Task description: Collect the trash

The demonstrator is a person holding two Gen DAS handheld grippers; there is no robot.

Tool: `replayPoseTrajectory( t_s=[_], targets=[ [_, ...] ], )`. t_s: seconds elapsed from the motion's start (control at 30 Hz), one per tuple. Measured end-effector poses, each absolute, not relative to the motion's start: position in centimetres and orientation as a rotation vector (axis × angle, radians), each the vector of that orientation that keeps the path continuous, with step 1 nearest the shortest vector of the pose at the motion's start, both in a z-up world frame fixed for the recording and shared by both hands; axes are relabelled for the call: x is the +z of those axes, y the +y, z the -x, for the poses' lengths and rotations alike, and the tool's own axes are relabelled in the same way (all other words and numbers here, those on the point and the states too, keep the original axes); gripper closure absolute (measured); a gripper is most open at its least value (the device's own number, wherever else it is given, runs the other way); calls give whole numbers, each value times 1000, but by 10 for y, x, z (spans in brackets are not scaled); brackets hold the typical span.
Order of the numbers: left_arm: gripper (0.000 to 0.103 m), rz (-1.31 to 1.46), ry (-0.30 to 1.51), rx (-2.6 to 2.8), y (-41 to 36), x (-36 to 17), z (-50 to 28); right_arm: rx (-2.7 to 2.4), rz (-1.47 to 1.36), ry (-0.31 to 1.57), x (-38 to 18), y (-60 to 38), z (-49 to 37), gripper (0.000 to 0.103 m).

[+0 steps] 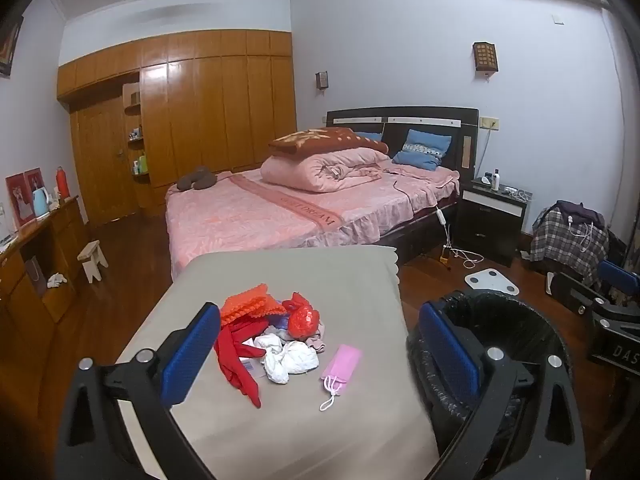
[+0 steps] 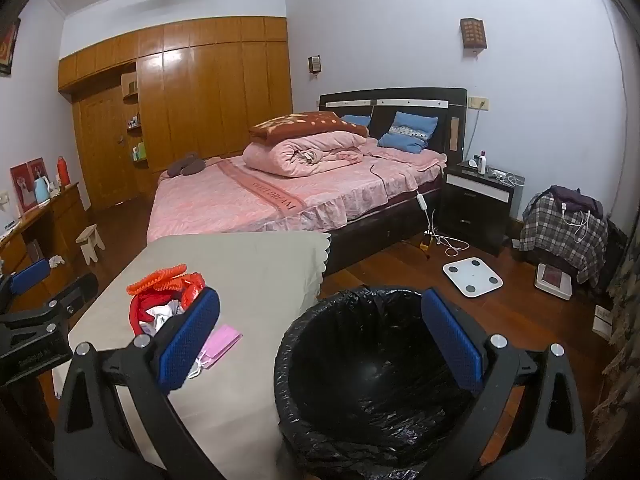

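Ahead of both grippers stands a table (image 1: 320, 432) under a beige cloth. To its right, directly below the right gripper (image 2: 320, 340), sits a black-lined trash bin (image 2: 372, 380), its near rim cut off by the frame. The trash pile (image 1: 272, 336) lies just beyond the left gripper (image 1: 320, 352): red glove, orange mesh, crumpled white tissue; deeper items are hard to make out. A pink mask (image 1: 340, 364) lies right of it. Both grippers are spread wide and empty.
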State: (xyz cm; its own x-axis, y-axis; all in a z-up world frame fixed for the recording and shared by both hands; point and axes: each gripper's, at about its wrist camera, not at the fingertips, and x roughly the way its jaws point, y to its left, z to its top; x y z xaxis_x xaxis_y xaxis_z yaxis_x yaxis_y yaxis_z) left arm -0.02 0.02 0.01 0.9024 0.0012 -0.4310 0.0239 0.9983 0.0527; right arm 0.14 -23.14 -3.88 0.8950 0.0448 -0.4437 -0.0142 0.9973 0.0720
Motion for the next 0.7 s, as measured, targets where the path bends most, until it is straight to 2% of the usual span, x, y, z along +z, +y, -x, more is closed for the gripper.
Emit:
replayPoseTrajectory(
  t_s=[0.7],
  targets=[
    [6, -62, 448, -10, 1, 0, 0, 32, -62, 459, -38, -231, -1, 5]
  ],
)
